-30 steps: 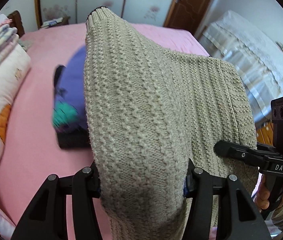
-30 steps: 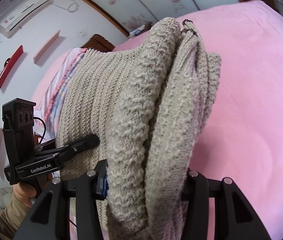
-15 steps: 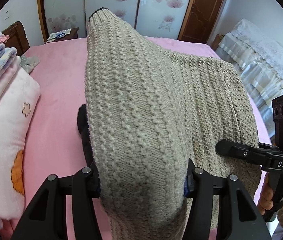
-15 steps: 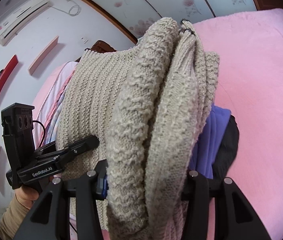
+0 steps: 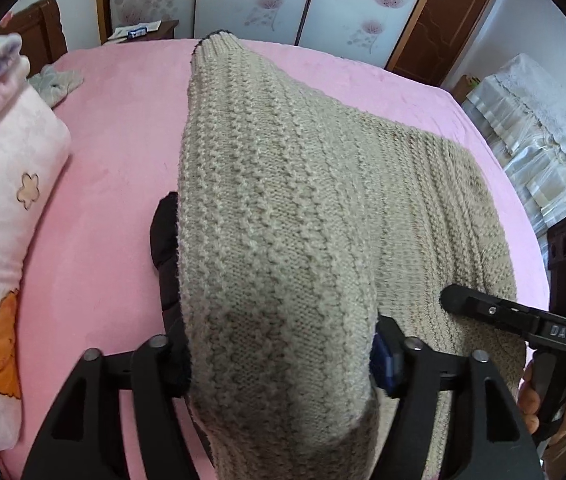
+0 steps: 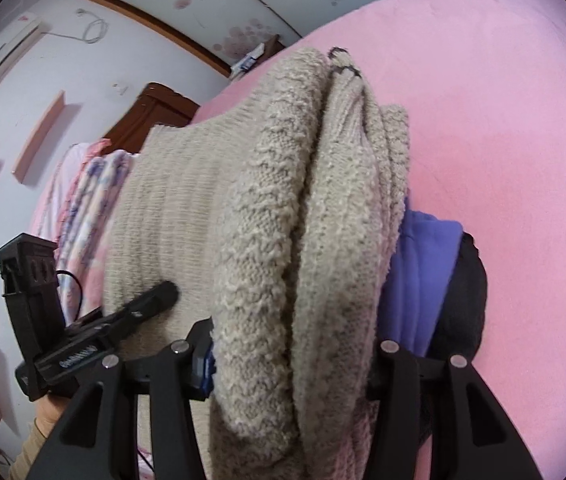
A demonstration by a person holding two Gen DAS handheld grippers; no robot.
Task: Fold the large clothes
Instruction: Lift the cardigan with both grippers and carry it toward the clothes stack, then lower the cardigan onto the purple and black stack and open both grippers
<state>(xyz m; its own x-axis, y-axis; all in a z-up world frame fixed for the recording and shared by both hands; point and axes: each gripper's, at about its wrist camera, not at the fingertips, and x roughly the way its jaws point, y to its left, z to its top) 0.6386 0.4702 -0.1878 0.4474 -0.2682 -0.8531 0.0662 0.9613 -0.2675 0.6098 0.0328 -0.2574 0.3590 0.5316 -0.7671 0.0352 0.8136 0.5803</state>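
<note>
You've got the folded beige sweater (image 5: 283, 240) clamped in both grippers: left gripper (image 5: 279, 364) pinches one end of the bundle, right gripper (image 6: 291, 360) pinches the other, several knit layers thick between each pair of fingers. Both sets of jaws are stopped by the fabric, not wide.

Key relation: the sweater's long axis runs gripper to gripper, side to side across your body, and the bundle hangs forward off both, above the pink bed (image 5: 115, 128).

Directly under it sits a stack of already folded clothes: a black garment (image 5: 165, 248) pokes out on the left-hand side in the left view; the right view shows a purple garment (image 6: 423, 272) on top of the black one (image 6: 465, 300), just below and to the right of the sweater's edge.

My read: next is lowering the sweater onto that stack. Neither hand is clearly nearer; both are level on the bundle. Stack looks slightly offset to your right, so check alignment before you let go. The pink pillow (image 5: 3, 208) lies well to the left, apart from the drop zone.
</note>
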